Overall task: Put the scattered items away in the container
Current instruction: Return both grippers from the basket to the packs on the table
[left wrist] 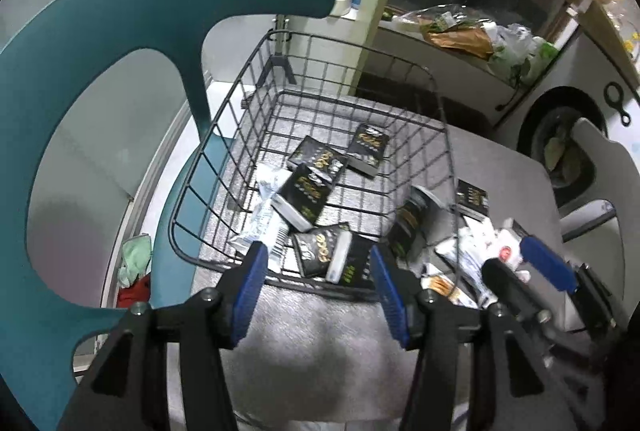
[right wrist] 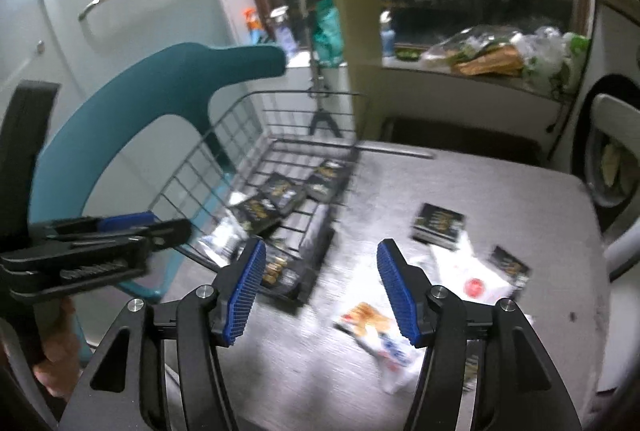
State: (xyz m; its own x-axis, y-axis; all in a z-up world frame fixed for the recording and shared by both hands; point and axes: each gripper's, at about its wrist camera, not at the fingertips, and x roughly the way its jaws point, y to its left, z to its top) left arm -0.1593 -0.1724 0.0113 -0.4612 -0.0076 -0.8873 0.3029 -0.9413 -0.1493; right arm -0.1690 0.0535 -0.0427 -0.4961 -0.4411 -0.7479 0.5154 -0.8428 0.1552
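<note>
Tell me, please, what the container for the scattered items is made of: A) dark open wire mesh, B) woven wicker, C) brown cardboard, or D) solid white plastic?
A, since the basket has thin dark wire walls forming an open grid, and the black packets lying inside and the grey table show straight through them.

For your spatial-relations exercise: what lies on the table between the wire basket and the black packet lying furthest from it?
Bare grey table separates the wire basket from the black packet, as the right wrist view shows.
</note>
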